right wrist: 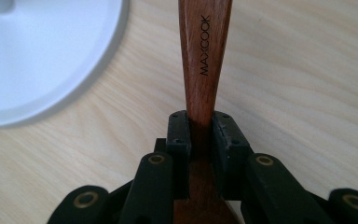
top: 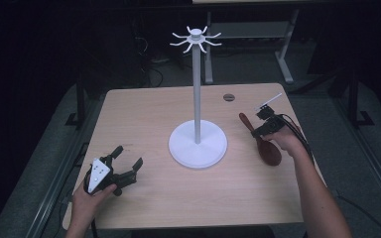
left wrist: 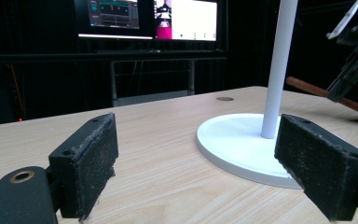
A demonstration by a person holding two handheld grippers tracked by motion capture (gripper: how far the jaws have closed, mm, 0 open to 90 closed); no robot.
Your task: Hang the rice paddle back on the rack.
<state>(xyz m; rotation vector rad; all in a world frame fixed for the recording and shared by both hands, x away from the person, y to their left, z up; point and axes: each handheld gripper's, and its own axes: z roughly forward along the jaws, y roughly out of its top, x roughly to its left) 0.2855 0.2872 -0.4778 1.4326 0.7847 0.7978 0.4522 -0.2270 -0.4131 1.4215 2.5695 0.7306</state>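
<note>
Your right tool (top: 264,130) is shut tight on the wooden spoon (right wrist: 204,60), with both black pads squeezing the thin handle just where it starts to get wider. In the high view the spoon (top: 268,148) is at the right side of the tabletop (top: 144,114), beside the round base of the white stand (top: 197,144), with its bowl end toward you and its handle tip pointing away. I think the spoon is light and hard, so it will not bend or break when you move it. The wood looks smooth and a bit shiny, so it may slip or turn between the pads if you swing it fast. The bowl end looks like the heavier end, so it may want to tip down; holding closer to the bowl would keep it steadier. You can read the word MAXCOOK in dark letters along the handle in the right gripper view. Your left tool (top: 124,166) is open wide and holds nothing; it rests low at the near left of the tabletop, well apart from the spoon.
</note>
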